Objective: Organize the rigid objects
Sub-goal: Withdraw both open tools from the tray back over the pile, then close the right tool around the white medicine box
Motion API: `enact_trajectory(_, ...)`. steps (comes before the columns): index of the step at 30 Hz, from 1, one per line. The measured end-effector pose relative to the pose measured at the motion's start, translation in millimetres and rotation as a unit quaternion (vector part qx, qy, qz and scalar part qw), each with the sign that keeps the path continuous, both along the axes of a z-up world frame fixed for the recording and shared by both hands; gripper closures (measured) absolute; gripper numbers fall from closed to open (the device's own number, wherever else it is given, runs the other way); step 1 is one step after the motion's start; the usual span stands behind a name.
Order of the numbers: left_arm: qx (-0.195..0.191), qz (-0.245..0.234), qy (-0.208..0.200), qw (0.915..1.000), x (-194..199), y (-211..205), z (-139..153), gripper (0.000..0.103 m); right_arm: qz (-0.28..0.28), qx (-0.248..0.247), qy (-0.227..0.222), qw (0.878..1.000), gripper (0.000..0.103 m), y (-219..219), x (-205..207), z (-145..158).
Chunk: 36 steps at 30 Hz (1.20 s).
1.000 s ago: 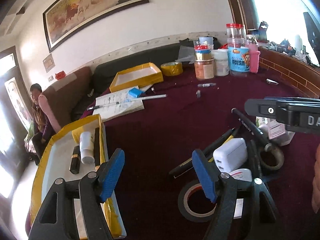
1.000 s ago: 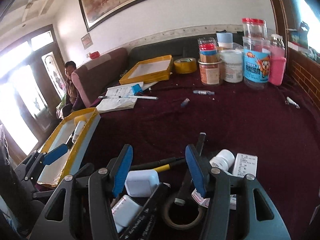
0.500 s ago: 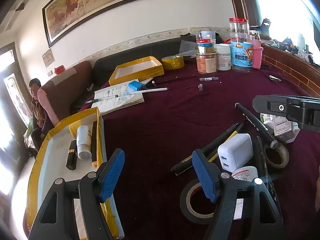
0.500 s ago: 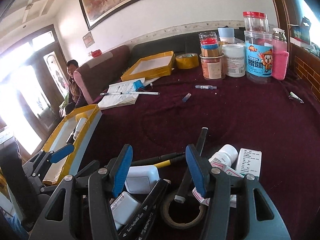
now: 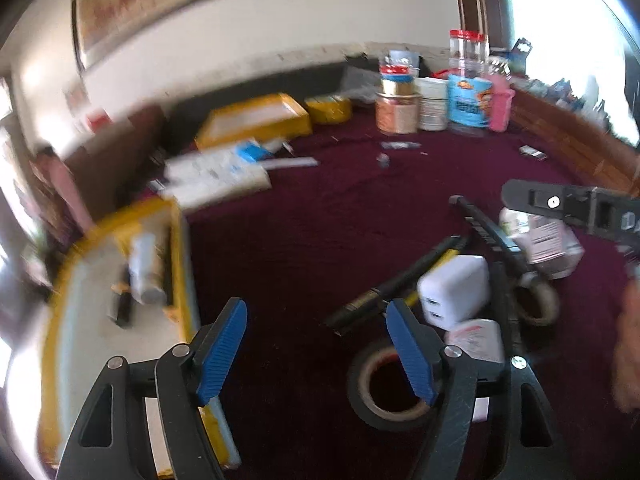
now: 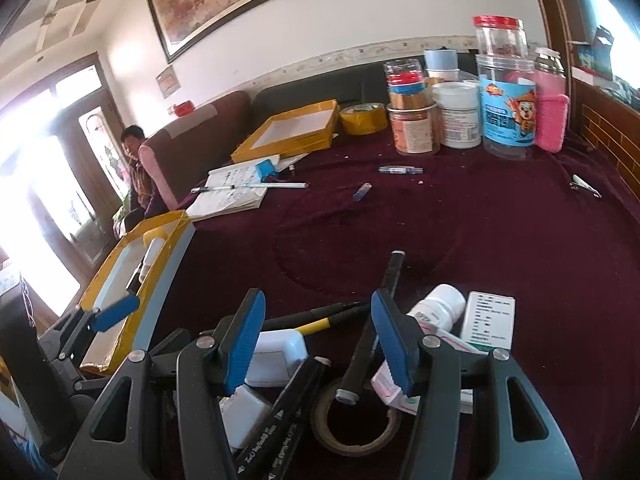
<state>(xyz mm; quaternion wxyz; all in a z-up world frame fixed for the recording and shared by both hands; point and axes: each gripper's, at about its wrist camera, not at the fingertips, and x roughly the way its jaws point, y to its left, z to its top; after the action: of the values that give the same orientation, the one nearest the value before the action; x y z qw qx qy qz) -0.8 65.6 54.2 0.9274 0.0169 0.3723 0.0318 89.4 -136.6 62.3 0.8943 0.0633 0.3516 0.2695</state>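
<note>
A heap of small things lies on the maroon tablecloth: a white charger point(image 5: 456, 288) point(image 6: 276, 356), black marker pens point(image 5: 488, 232) point(image 6: 384, 304), a black tape roll point(image 5: 384, 392), a brown tape roll point(image 6: 356, 420), a white pill bottle point(image 6: 440, 308) and a medicine box point(image 6: 490, 320). My left gripper point(image 5: 316, 344) is open over bare cloth, between the heap and a yellow tray point(image 5: 180, 264) point(image 6: 160, 219) that holds a white tube point(image 5: 144, 268) and a black stick. My right gripper point(image 6: 320, 340) hovers open just above the heap, with nothing gripped.
Jars and bottles point(image 6: 504, 100) crowd the far right. A second yellow tray point(image 6: 296, 128), a yellow tape roll point(image 6: 362, 118) and an open notebook with pens point(image 6: 232, 192) lie at the back left. A person point(image 6: 140, 168) sits on the sofa beyond the table's left edge.
The left wrist view has tipped downward and is now blurred, so the heap and tray sit higher in it. The right gripper has stayed where it was.
</note>
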Motion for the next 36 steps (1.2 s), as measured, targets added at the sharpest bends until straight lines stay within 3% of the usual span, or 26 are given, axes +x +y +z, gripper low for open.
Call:
enact_trajectory(1, -0.036, -0.009, 0.012, 0.9992, 0.8, 10.3, 2.4, 0.027, -0.005, 0.004, 0.003, 1.0, 0.049, -3.4, 1.7, -0.2)
enact_trajectory(3, -0.057, -0.018, 0.019, 0.9981, 1.1, 18.4, 5.9, 0.027, -0.014, 0.014, 0.008, 1.0, 0.049, -9.8, 4.4, -0.2)
enact_trajectory(7, -0.058, -0.033, 0.018, 0.9976, -0.9, 26.1, 12.9, 0.027, -0.027, 0.03, 0.014, 0.999, 0.049, -20.3, 8.1, 1.0)
enact_trajectory(11, -0.074, -0.063, 0.042, 0.9944, -1.4, 22.3, 7.6, 0.029, -0.035, 0.041, 0.015, 0.998, 0.049, -27.6, 9.5, 3.2)
enact_trajectory(18, -0.024, -0.131, 0.07, 0.9886, -16.6, -15.7, -5.0, 0.029, -0.057, 0.06, 0.01, 0.997, 0.045, -48.4, 11.4, 9.0)
enact_trajectory(22, -0.021, -0.121, 0.088, 0.9885, -9.0, -17.8, -15.6, 0.029, -0.064, 0.07, 0.014, 0.995, 0.045, -57.2, 13.1, 9.6)
enact_trajectory(27, -0.024, -0.119, 0.097, 0.9878, -3.3, -19.0, -23.8, 0.028, -0.079, 0.047, 0.011, 0.996, 0.044, -61.0, 12.7, 8.9)
enact_trajectory(33, -0.028, -0.117, 0.094, 0.9884, 4.9, -21.4, -24.6, 0.029, -0.093, 0.018, 0.059, 0.994, 0.042, -61.4, 25.3, -7.4)
enact_trajectory(36, -0.033, -0.124, 0.098, 0.9869, 0.9, -18.7, -22.0, 0.041, -0.1, 0.017, 0.082, 0.992, 0.042, -65.8, 27.8, -15.3)
